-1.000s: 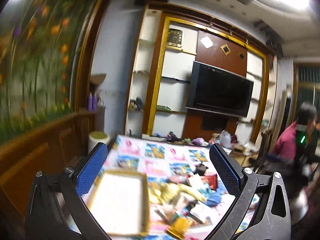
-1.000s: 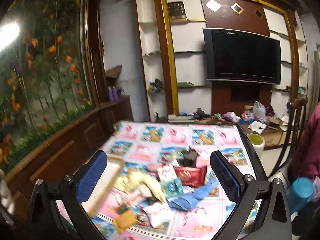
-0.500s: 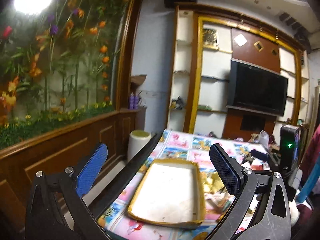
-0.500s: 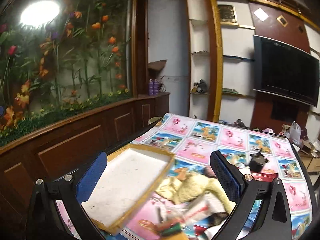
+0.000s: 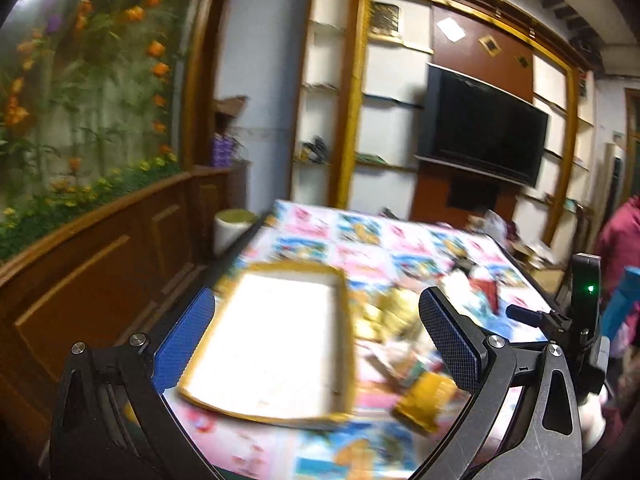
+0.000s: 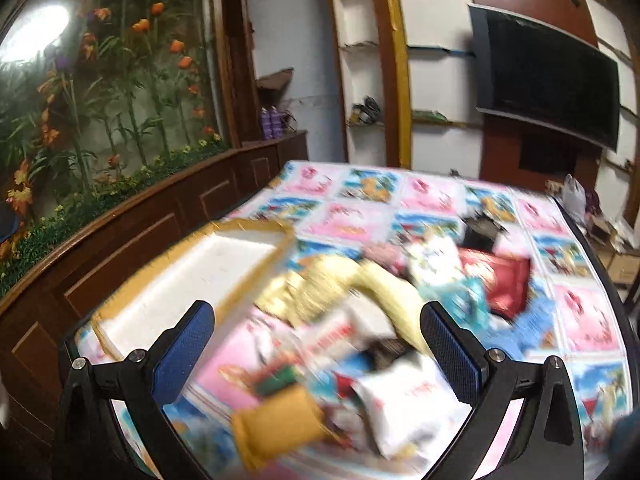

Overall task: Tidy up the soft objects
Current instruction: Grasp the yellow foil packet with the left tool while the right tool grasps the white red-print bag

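Observation:
A shallow white tray with a yellow rim (image 5: 276, 344) lies on the table's left side; it also shows in the right wrist view (image 6: 192, 280). A blurred pile of soft items lies right of it: a pale yellow cloth (image 6: 340, 292), a white packet (image 6: 408, 408), a mustard pouch (image 6: 276, 424), a red pouch (image 6: 508, 284) and a blue cloth (image 6: 536, 320). My left gripper (image 5: 316, 344) is open and empty above the tray. My right gripper (image 6: 316, 356) is open and empty above the pile.
The table has a pink and blue cartoon-print cover (image 6: 428, 196). A wooden panelled ledge (image 5: 100, 248) runs along its left. A white bin (image 5: 232, 228) stands past the far left corner. A TV wall unit (image 5: 484, 136) is behind. A person in red (image 5: 616, 236) is at the right.
Both views have swung and dropped toward the table. The tray and the pile now sit larger and lower in view, blurred by motion. Both grippers stay open.

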